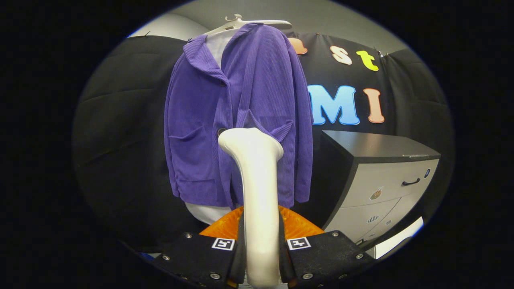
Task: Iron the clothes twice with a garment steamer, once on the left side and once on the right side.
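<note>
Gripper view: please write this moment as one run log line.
tongs: shut on steamer | steamer head: near purple jacket front, contact unclear | jacket: on hanger

My gripper [262,245] points forward, level, its two fingers [200,253] closed from nine and three o'clock, both pressing on the handle of the garment steamer [257,180], which rises toward twelve o'clock between them.

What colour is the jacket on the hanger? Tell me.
Purple, with a fine ribbed texture: the jacket shows best in the gripper view, beyond the steamer gripped between the fingers.
</note>
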A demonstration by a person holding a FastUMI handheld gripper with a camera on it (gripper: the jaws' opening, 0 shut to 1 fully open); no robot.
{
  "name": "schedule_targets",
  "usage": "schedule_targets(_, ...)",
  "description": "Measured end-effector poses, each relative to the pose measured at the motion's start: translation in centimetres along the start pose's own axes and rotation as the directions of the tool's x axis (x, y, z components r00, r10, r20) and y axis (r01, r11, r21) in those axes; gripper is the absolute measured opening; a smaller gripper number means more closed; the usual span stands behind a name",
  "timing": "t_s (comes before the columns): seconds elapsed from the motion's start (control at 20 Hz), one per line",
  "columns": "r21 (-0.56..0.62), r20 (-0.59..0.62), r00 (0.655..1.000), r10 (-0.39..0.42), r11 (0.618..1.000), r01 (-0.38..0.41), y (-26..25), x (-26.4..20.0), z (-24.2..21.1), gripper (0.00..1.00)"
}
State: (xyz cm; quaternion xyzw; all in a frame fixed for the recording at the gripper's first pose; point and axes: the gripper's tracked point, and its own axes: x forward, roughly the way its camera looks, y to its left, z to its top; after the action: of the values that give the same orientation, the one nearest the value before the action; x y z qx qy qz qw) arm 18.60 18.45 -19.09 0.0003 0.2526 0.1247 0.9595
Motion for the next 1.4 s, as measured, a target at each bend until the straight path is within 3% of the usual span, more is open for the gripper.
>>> schedule_targets(0.65, 0.005, -0.09, 0.996, -0.016, 1.0, 0.017, -1.5, -2.1, -8.9, 0.33)
schedule_targets(1.05, 0.071, 0.086, 0.996, -0.005, 0.997, -0.001, -2.2, -7.2, -3.5, 0.33)
schedule_targets(1.4, 0.088, 0.282, 0.96, 0.002, 0.996, -0.028, -2.1, -11.3, 5.2, 0.33)
